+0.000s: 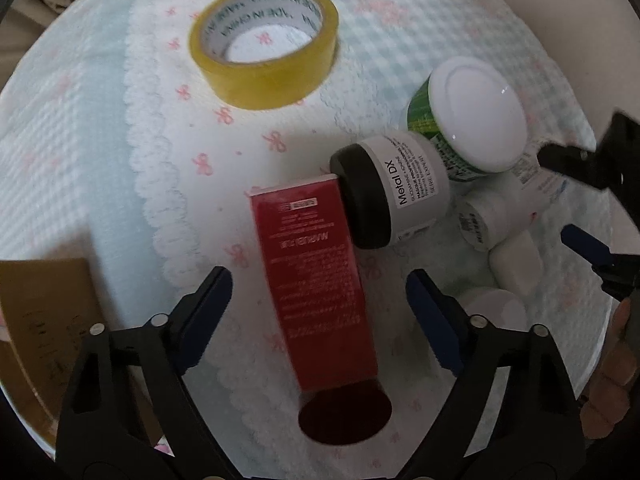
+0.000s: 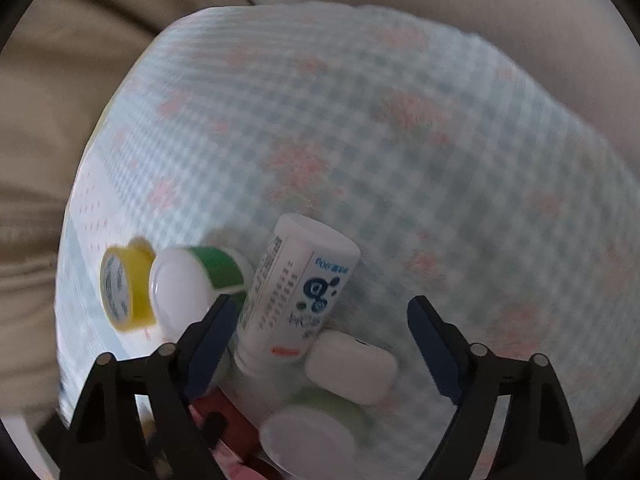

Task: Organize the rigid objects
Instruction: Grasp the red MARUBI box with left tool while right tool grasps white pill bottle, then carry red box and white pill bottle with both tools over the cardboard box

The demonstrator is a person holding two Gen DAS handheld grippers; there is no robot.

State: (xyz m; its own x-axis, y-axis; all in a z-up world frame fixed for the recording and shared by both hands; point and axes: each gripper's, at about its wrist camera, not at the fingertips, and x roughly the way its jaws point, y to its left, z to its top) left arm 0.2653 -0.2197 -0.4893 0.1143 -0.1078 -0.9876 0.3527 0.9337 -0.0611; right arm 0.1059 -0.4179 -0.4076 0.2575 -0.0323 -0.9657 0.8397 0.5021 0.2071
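Observation:
My left gripper [image 1: 319,286] is open, its fingers on either side of a red box [image 1: 316,280] lying on the checked cloth [image 1: 60,140]. A grey Metal DX jar with a black lid [image 1: 390,192] lies at the box's far end, next to a green jar with a white lid [image 1: 472,114]. A roll of yellow tape [image 1: 264,44] lies farther back. My right gripper [image 2: 322,312] is open above a white bottle [image 2: 298,292], a white case [image 2: 352,366] and a small white-lidded jar [image 2: 308,438]. The green jar [image 2: 192,284] and the tape [image 2: 126,286] show to its left.
A gold-brown box [image 1: 44,320] sits at the left edge in the left wrist view. My right gripper's fingers [image 1: 588,244] show at that view's right edge. Beige upholstery [image 2: 80,60] surrounds the cloth-covered surface.

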